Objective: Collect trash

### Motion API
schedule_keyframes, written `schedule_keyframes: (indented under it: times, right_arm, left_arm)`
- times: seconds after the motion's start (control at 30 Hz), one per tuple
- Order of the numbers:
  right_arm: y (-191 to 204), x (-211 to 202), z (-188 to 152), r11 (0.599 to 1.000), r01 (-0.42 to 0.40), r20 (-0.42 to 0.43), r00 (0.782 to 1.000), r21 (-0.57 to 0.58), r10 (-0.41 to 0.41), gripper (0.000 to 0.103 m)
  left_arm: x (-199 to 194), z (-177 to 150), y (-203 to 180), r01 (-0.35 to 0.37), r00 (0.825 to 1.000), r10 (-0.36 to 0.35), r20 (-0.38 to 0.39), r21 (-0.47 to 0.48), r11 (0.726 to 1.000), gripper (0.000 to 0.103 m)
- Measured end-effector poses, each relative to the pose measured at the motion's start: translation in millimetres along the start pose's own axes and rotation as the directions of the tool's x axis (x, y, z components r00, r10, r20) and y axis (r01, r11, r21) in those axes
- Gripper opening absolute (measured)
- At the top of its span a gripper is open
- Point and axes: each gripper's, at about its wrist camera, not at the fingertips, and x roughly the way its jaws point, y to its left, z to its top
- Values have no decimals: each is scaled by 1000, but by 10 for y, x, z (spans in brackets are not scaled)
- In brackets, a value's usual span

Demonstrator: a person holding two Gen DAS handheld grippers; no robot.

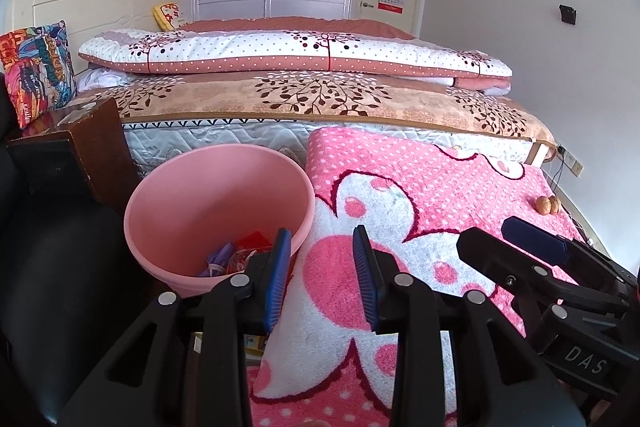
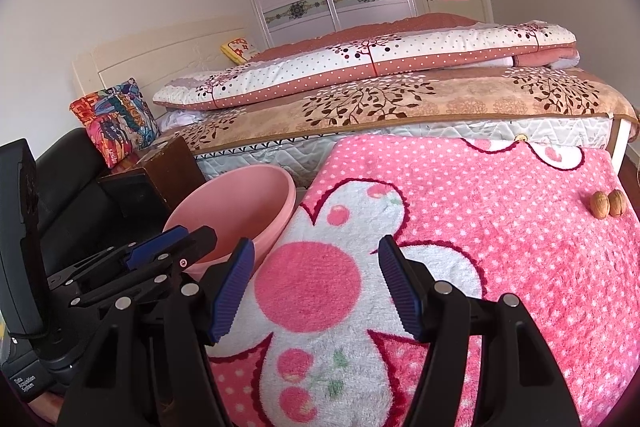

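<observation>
Both grippers hang over a pink blanket (image 2: 500,227) that has white dots and a big flower pattern. The left gripper (image 1: 322,275) is spread, with nothing between its blue pads (image 1: 366,279); its left finger stands over the rim of the bin, its right finger over the blanket. The right gripper (image 2: 316,287) is also spread and empty, above a pink circle of the flower.

The pink bin (image 1: 172,195) stands just beside the left edge of the blanket, between it and a dark wooden box (image 1: 80,143). At the bottom of the bin lies trash (image 1: 236,255): something red and something purple, partly hidden by the left finger.

Two walnuts (image 2: 607,203) lie on the blanket, touching each other, near its far right edge and well apart from both grippers.

Behind the blanket is a bed (image 1: 280,95) with folded quilts, and a colourful pillow (image 1: 38,71) stands at its left.
</observation>
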Motion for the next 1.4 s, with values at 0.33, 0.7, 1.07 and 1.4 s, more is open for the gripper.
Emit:
schedule_keyframes:
  times: [0.33,0.7,1.07,1.4]
  right_arm:
    - [13,3,-3,1000,9,-3,1000,1,-9,64]
    - [6,19,-23,1000,11,-7,1000,5,-11,64]
    - [5,38,-38,1000,12,-8,1000,4,-12,64]
    - [4,53,-42,1000,13,-12,1000,0,-13,64]
  left_arm:
    - [10,-17,-12,11,1000,-11,-6,6,1000,33]
    - [23,-39,-4,14,1000,-14,-10,3,1000,33]
    - [37,-50,27,5,1000,-6,-14,-12,1000,33]
    - [51,-72,32,8,1000,-9,-25,-11,1000,33]
